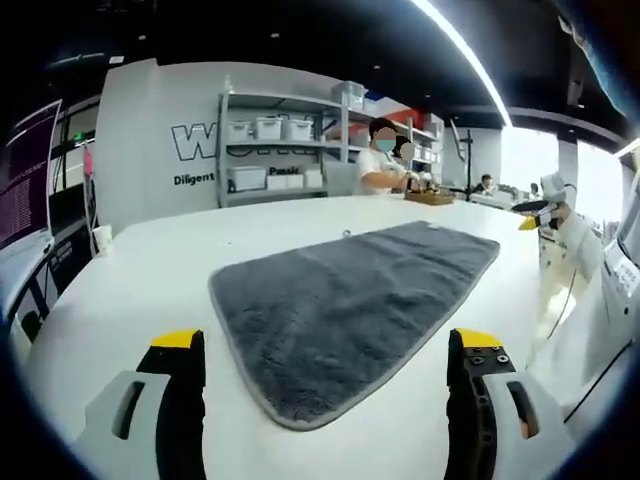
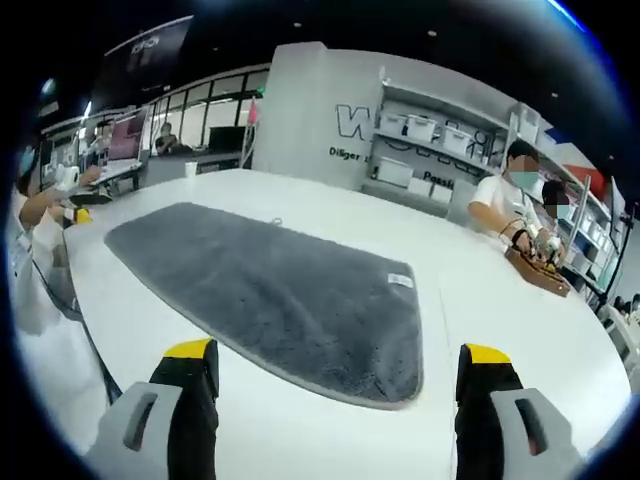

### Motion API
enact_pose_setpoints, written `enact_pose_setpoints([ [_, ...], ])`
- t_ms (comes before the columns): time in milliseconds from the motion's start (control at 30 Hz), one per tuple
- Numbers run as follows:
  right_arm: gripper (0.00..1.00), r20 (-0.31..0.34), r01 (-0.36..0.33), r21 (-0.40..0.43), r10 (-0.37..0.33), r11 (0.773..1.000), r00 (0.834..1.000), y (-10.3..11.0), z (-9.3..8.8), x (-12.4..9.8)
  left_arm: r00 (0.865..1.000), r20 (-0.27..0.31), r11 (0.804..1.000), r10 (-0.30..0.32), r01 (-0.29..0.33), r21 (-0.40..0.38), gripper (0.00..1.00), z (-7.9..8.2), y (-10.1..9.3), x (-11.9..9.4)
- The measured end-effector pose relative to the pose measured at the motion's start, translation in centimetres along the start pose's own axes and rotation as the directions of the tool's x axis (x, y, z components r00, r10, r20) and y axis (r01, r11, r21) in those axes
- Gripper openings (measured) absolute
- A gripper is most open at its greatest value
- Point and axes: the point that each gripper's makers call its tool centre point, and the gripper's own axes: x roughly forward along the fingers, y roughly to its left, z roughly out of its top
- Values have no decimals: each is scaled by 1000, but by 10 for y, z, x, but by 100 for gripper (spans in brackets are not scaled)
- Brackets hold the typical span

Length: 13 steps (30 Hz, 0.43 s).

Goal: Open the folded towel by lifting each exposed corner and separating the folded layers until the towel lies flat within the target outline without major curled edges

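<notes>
Towel [image 1: 350, 310] (grey, apparently unfolded) is lying flat on the white table [image 1: 130, 290]; both grippers [image 1: 325, 375] [image 2: 340, 385] are hovering wide apart, gripping nothing, presumably finished.

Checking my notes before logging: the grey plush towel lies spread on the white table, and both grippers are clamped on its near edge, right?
Not quite. The grey plush towel does lie spread on the white table, but both views show open jaws, clear of its edge.

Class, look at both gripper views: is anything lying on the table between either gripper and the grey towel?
Nothing visible does. In each view bare white table runs from the open jaws to the grey towel; left gripper, right gripper.
</notes>
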Motion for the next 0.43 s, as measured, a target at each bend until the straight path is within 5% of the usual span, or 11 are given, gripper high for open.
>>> enact_pose_setpoints([
  [433, 100, -30, -8, 25, 9, 1000, 999, -3, -11, 4, 1000, -8, 1000, 1, -1, -5, 100, -3, 2, 2],
])
